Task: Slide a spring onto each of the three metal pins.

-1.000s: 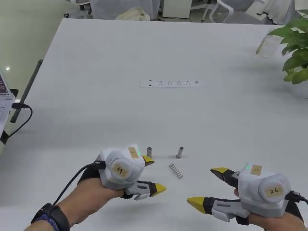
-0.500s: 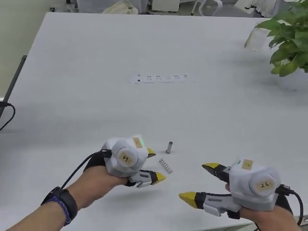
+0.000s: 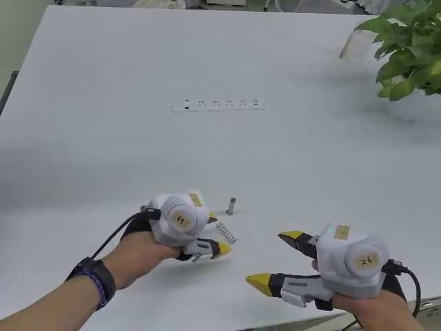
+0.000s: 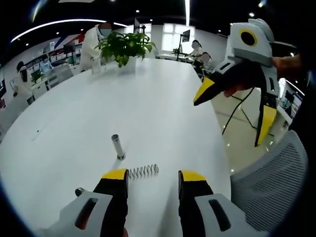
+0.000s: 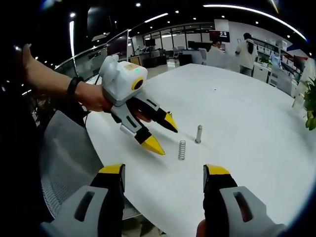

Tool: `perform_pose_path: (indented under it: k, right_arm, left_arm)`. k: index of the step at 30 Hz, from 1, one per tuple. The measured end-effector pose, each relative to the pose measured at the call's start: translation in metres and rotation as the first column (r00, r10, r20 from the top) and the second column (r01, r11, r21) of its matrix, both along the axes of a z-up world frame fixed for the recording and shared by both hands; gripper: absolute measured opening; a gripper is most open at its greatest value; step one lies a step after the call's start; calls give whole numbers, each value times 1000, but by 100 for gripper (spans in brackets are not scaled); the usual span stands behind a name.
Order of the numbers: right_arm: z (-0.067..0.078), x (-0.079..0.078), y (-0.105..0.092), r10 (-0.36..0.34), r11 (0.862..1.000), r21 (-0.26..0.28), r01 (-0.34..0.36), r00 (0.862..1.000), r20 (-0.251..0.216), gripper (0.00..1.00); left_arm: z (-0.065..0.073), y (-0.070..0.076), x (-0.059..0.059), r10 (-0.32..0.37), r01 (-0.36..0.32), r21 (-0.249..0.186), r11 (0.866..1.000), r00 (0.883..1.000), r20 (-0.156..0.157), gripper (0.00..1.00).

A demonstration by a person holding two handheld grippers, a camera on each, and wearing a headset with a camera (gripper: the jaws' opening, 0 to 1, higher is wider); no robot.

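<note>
Spring (image 3: 225, 232) to be handled: a short open coil of thin bright wire, lying on its side just beside the upright pin (image 3: 231, 205), on the pin's near side and not touching it. I judge it very light and springy. It is likely to roll on the smooth white table (image 3: 103, 138), or to squash or shoot away if nipped hard. A gentle pinch across the coils near one end looks safest, as it leaves the other end's bore free to meet the pin. The pin is a small plain metal cylinder, stiff and smooth, standing on its own, and probably easy to tip with a sideways knock. The left gripper (image 4: 154, 175) sits close on the pin's near side, its yellow-tipped jaws spread and holding nothing, with the spring lying crosswise just ahead of the gap. The right gripper (image 5: 164, 171), farther from the pin on its right and nearer the person, also has its jaws wide apart and empty. Both have hard-looking plastic tips and pale grey bodies.
</note>
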State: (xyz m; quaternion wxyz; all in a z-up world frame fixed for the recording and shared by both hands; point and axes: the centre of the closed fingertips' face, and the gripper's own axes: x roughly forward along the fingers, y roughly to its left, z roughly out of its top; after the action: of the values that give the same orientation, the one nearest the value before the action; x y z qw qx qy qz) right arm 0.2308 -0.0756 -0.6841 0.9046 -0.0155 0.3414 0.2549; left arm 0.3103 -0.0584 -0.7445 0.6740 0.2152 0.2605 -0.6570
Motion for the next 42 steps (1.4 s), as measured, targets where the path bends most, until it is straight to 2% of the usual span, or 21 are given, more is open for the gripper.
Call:
perform_pose_path:
  k: [9,23,28,33,42]
  right_arm:
    - [-4,1,0,-4,1000,13,4,1000,-12,62]
    - [-9,-1,-4,-17,999,28,18,1000,-25,61]
    - [-10,0,-4,-17,999,29,18,999,-28,61]
    - [-10,1,-2,-14,999,33,15,1000,-28,61]
    - [-11,1,0,-7,999,33,8,999,-31,60]
  left_arm:
    - [-11,-10,7,-14,14,17,1000,1000,2,34]
    - [-29,-20,9,-91,90,68,994,996,19,35]
    - [-38,-18,10,-115,113,101,988,993,10,34]
    - [-39,-15,9,-122,120,111,987,993,7,31]
    - [-43,-9,0,-168,161,147,976,985,34,25]
